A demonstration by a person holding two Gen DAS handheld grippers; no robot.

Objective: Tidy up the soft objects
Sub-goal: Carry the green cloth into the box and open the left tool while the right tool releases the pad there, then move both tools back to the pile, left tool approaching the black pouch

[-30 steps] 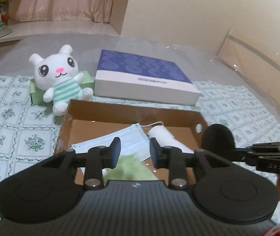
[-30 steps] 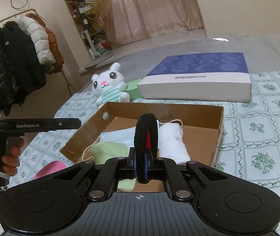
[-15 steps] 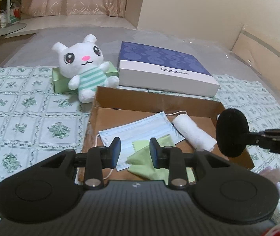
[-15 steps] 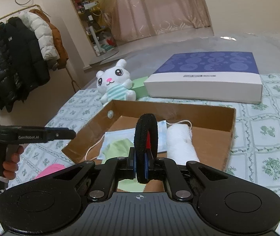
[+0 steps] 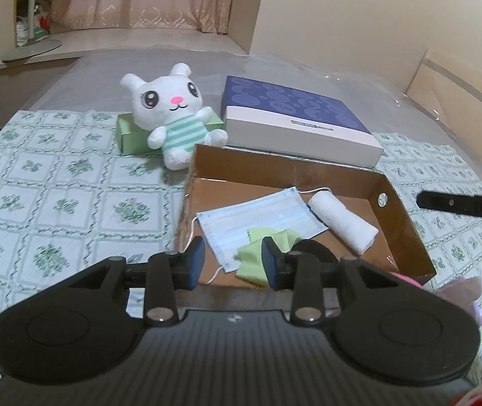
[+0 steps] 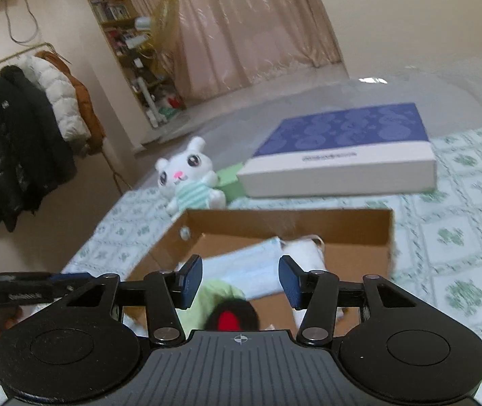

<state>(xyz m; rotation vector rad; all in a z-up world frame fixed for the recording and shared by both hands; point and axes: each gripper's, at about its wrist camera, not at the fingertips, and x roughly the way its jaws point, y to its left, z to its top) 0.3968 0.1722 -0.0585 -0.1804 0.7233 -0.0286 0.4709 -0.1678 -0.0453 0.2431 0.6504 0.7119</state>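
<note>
Right gripper (image 6: 240,282): fingers parted and bare, having just been opening, nothing between them; directly below lies the black round pad with a red centre (image 6: 231,316), released into the near end of the cardboard tray (image 6: 359,225), touching the green cloth (image 6: 215,296). Left gripper (image 5: 232,264): fingers standing apart with nothing pressed, having opened a little further; it hovers over the tray's near edge. Contents of the tray, in the left view: a pale blue face mask (image 5: 258,218) lying flat with one ear loop trailing over the near rim, the crumpled green cloth partly on top of it, a white rolled towel (image 5: 342,225) just beside the mask toward the right wall. Outside the tray, on the patterned bedspread (image 5: 55,203): a white plush rabbit (image 5: 171,118) in a striped green shirt, leaning against a small green box (image 5: 129,135), beside a large blue-lidded flat box (image 5: 295,118); something pink (image 5: 407,279) near the tray's right corner, too little shown to name. Handling note: the rabbit looks light, squashy and unbreakable; probably best pinched across the body or an arm, since the broad head may exceed the fingers' spread.
</note>
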